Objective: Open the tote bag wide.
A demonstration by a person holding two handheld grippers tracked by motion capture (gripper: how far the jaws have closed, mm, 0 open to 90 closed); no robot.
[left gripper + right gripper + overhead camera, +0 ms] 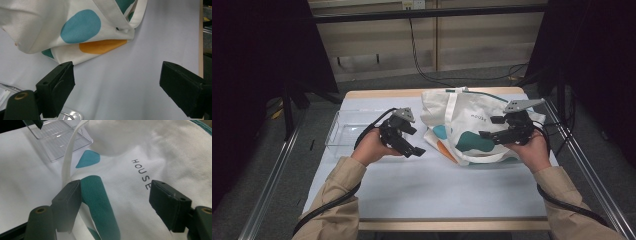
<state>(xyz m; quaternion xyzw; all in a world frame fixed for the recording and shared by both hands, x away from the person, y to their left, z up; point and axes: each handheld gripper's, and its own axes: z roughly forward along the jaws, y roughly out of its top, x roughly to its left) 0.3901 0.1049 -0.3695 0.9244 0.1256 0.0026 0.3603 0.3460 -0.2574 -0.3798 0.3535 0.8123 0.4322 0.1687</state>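
Tote bag (477, 125): lies beside the clear tray (344, 131). Your right gripper (115, 202) hangs over it, jaws wide, empty. Your left gripper (117, 85), also wide, sits just short of its corner.

In your high view, the right gripper (490, 134) covers part of the tote bag (464, 117), and the bag's printed word is too small to read. In your right gripper view, the clear plastic tray (58, 141) is cut off by the top edge.
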